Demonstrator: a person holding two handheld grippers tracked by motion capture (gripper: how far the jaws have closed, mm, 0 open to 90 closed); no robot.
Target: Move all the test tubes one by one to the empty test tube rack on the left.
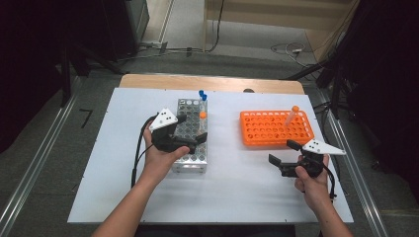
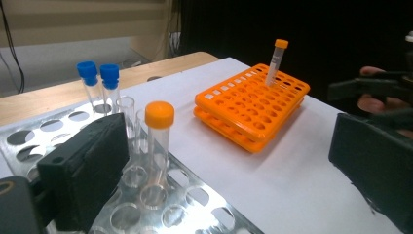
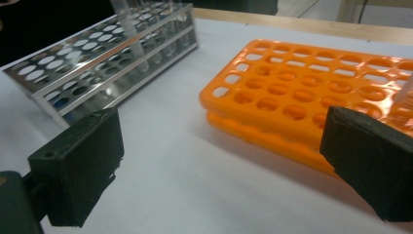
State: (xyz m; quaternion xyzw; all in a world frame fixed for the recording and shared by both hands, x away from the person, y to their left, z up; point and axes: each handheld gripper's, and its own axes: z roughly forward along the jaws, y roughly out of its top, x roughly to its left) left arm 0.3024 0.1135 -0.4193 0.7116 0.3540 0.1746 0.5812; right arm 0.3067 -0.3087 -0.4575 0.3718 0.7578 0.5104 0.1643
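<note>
A steel tube rack (image 1: 191, 134) stands left of centre on the white mat; it holds two blue-capped tubes (image 2: 99, 85) at its far end and an orange-capped tube (image 2: 158, 141) nearer me. My left gripper (image 1: 190, 129) hovers over this rack, jaws wide open, nothing between them; the orange-capped tube stands just right of the left jaw in the left gripper view. An orange rack (image 1: 275, 127) at the right holds one orange-capped tube (image 1: 292, 116). My right gripper (image 1: 282, 153) sits open just in front of the orange rack (image 3: 302, 97), empty.
The white mat (image 1: 232, 187) covers a wooden table whose far edge (image 1: 212, 82) shows behind the racks. Bare mat lies between the two racks and along the front. Cables trail from both grippers. Metal rails run along both sides of the table.
</note>
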